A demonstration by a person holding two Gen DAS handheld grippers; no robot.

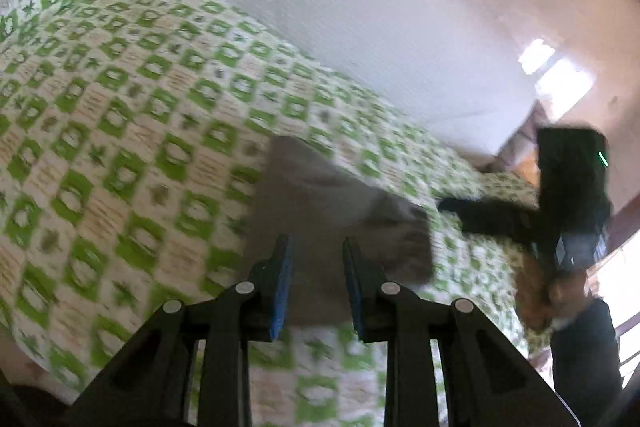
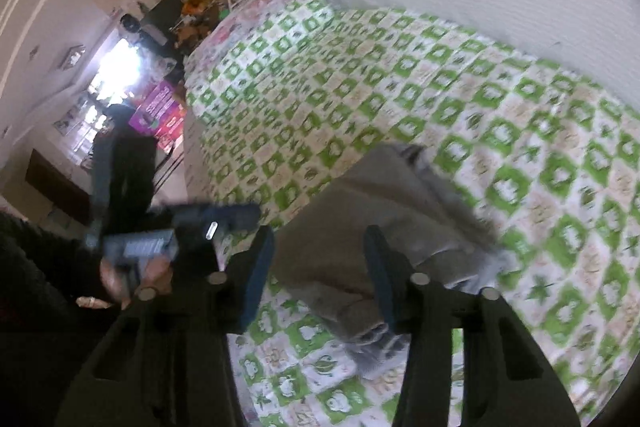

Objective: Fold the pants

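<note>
The left claw (image 1: 318,251) is matte black, its two fingers faced with blue pads (image 1: 283,279) and jointed by round silver pins. The right claw (image 2: 320,255) is built alike, with darker blue pads (image 2: 256,279). Seen from the left wrist, the right unit's black body carries a small green light, and the right hand (image 1: 538,297) shows bare skin above a dark sleeve (image 1: 584,343).

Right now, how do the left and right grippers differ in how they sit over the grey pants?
The left gripper has a narrower gap between its jaws; the right gripper is spread wider. In the left wrist view the pants look like a compact folded bundle; the right wrist view shows the stacked folded edges near that gripper's right finger. Both are open, holding nothing, above the green patterned bedspread.
</note>
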